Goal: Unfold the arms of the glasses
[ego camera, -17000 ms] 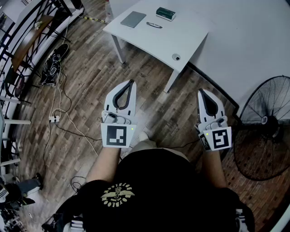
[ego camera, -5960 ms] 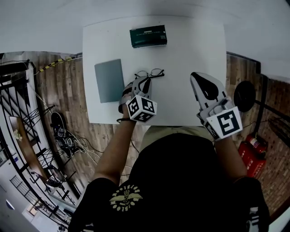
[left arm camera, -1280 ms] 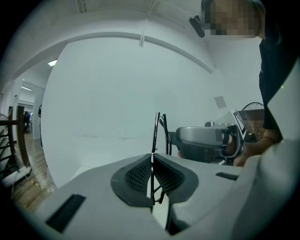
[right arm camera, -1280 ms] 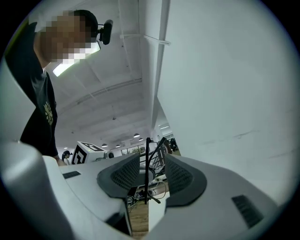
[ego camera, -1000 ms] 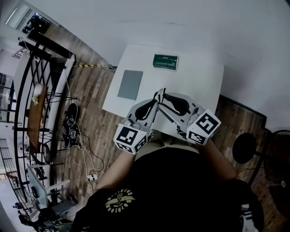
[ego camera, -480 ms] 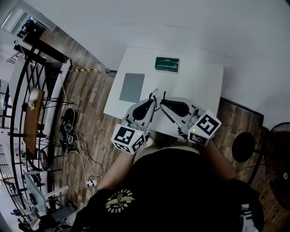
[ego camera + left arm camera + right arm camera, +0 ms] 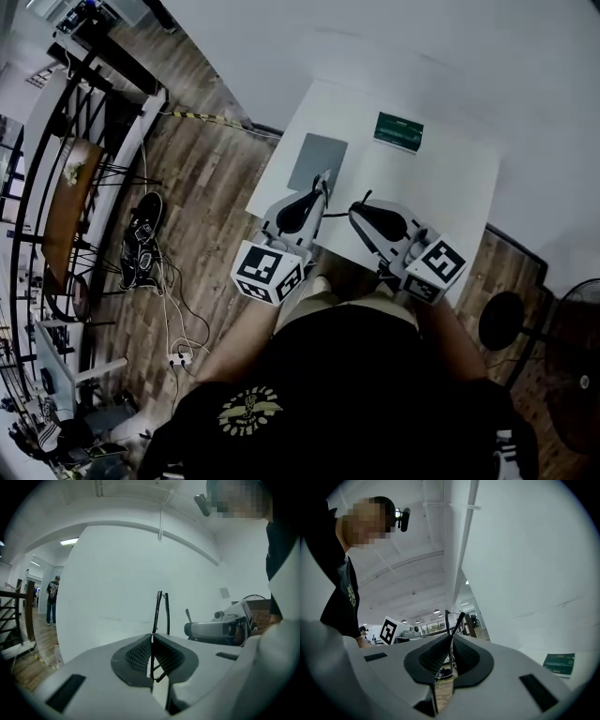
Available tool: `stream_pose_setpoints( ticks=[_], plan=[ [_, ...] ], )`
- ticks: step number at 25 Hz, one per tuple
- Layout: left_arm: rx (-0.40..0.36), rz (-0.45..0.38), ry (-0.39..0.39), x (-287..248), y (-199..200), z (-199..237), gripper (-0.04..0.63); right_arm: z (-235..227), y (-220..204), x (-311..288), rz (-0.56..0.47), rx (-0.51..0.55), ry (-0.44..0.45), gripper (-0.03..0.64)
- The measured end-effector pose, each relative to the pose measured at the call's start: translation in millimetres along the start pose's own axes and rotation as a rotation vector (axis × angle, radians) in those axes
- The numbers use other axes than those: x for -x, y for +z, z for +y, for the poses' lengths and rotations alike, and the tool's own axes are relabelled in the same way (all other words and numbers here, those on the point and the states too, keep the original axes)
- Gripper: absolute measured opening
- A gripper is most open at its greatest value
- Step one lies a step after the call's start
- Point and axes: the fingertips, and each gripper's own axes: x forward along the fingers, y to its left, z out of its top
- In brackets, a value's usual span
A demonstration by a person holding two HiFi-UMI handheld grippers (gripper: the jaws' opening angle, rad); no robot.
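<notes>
The glasses (image 7: 167, 613) are held in the air between the two grippers, above the near left edge of the white counter (image 7: 441, 178). The left gripper (image 7: 151, 637) has its jaws pressed together on a thin black part of the frame. The right gripper (image 7: 451, 639) has just been closing its jaws, which now pinch another thin black piece, likely one arm. Both grips look set, so the unfolding itself seems to be in hand. Next, the right should swing that arm gently outward about its hinge while the left holds steady.
</notes>
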Motion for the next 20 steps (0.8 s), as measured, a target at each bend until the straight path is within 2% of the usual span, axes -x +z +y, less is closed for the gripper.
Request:
stream_pose_setpoints(
  ticks=[3, 7, 11, 20],
  plan=[
    [-0.008, -0.007, -0.012, 20, -3, 14, 0.020, 18, -11, -13, 0.010, 0.014, -0.019, 0.026],
    [-0.015, 0.002, -0.042, 25, -8, 28, 0.020, 19, -24, -22, 0.012, 0.005, -0.066, 0.026],
    [-0.017, 0.005, -0.083, 23, -8, 43, 0.020, 20, -24, -33, -0.030, -0.016, -0.105, 0.026],
    [-0.010, -0.017, -0.222, 11, 2, 38, 0.020, 17, -44, -8, -0.002, -0.002, -0.297, 0.026]
  ],
)
